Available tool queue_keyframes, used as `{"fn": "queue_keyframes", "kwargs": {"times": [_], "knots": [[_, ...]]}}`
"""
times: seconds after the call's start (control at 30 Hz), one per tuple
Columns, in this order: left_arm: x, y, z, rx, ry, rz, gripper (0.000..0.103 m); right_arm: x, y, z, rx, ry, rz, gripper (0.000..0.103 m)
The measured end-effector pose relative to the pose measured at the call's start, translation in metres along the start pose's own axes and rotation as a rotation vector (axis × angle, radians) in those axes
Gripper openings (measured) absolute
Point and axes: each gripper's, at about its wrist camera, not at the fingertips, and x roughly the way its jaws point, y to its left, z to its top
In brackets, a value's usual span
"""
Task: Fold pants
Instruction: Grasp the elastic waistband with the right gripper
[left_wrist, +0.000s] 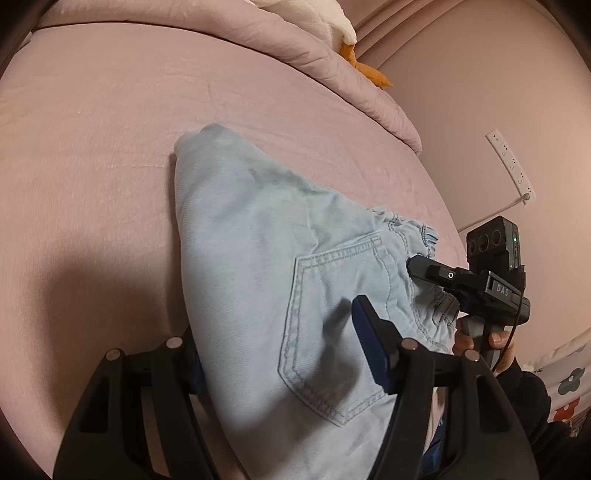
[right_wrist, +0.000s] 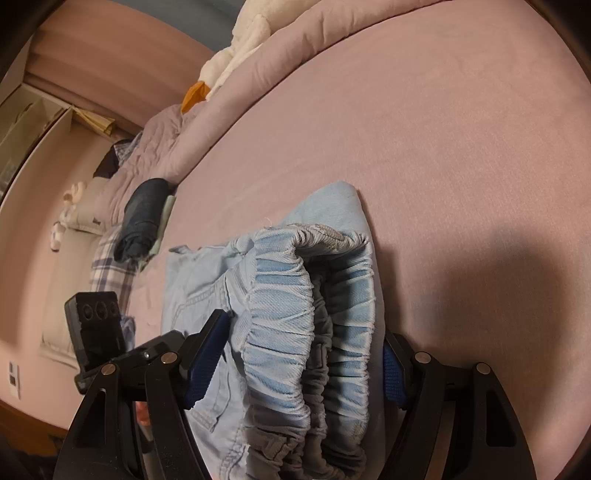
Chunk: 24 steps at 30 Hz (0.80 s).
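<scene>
Light blue denim pants (left_wrist: 258, 258) lie folded on the pink bed sheet (left_wrist: 92, 147), back pocket (left_wrist: 332, 325) up. My left gripper (left_wrist: 280, 354) straddles the folded pants, its fingers wide apart on either side of the cloth. My right gripper (right_wrist: 299, 354) straddles the gathered elastic waistband (right_wrist: 314, 295), fingers wide apart; the pants (right_wrist: 207, 288) run off to its left. In the left wrist view the right gripper (left_wrist: 417, 266) touches the waistband edge. The left gripper's body (right_wrist: 99, 332) shows at lower left in the right wrist view.
A pink duvet (left_wrist: 332, 66) and a white plush toy with orange feet (left_wrist: 347, 40) lie at the bed's far end. A rolled dark garment (right_wrist: 144, 218) and plaid cloth (right_wrist: 110, 269) sit at the bed's edge. A power strip (left_wrist: 509, 166) hangs on the wall.
</scene>
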Motion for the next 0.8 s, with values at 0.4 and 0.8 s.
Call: {"fn": "queue_keyframes", "kwargs": {"times": [0.4,0.8], "knots": [[0.0016,-0.0004,0.0007,0.007,-0.003,0.005,0.065,0.0004,-0.0002,0.0002,-0.002,0.000,0.000,0.076],[0.0058,-0.0065,0.0031,0.045,0.000,0.051,0.065,0.0022,0.0015,0.0029,-0.027,-0.006,-0.030,0.076]]}}
